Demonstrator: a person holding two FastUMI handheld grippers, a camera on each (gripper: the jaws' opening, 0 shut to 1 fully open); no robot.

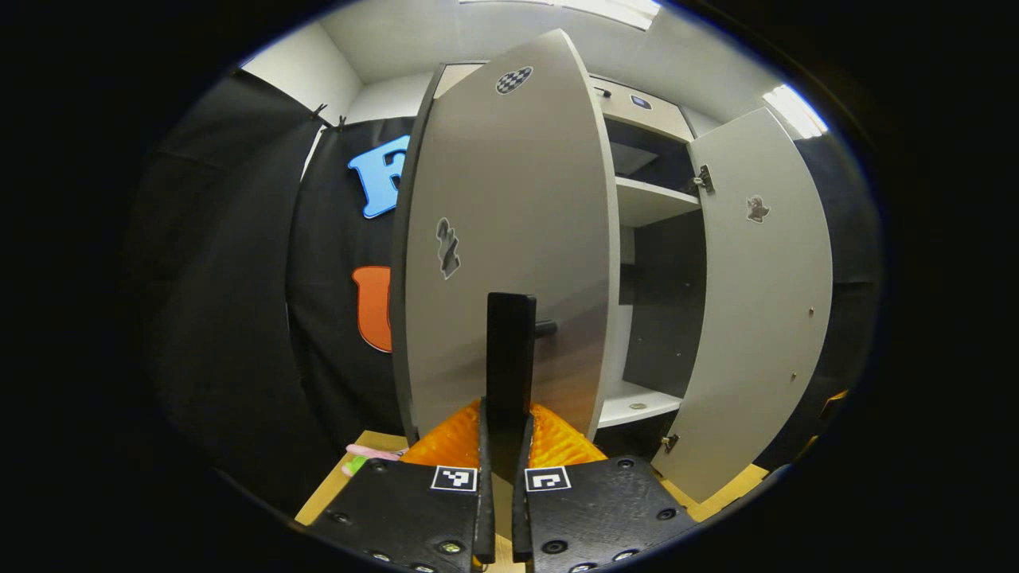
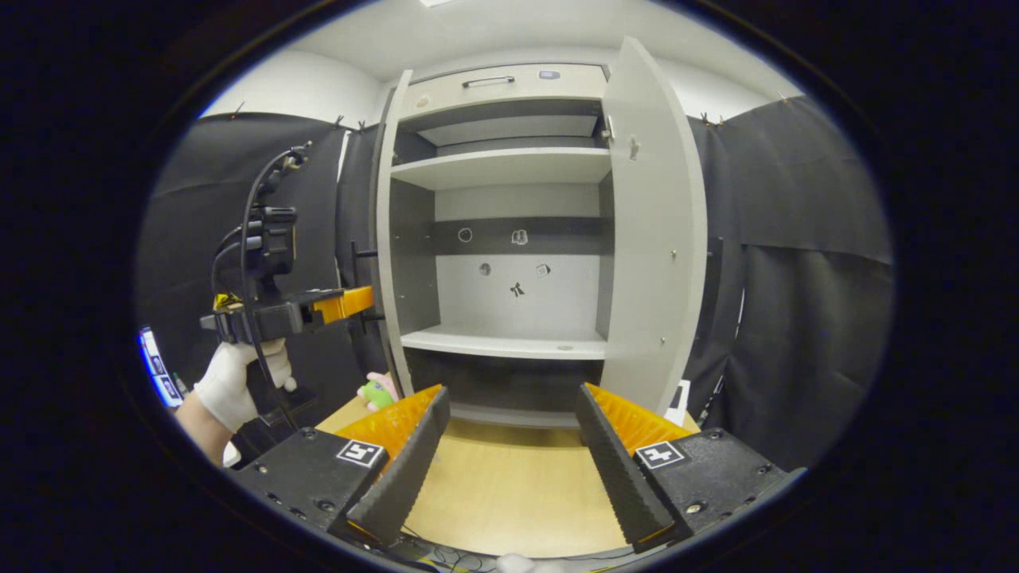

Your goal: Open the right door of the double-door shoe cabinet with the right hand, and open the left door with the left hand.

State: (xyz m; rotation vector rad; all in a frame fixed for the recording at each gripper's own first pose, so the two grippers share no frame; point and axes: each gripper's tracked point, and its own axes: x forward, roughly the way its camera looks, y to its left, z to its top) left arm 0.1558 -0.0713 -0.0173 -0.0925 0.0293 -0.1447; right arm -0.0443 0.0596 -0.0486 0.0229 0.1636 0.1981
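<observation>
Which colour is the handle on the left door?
Black handle, best in left gripper view.

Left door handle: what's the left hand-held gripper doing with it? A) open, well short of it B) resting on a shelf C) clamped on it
C: the left hand-held gripper has both fingers closed on the left door's handle.

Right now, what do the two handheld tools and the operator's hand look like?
Left tool: black body, orange section toward the front, black cables looping over a camera block on top. A white glove covers the hand holding it. Right tool: black bolted plates, each with a square black-and-white marker, orange ribbed backing, serrated finger faces.
</observation>
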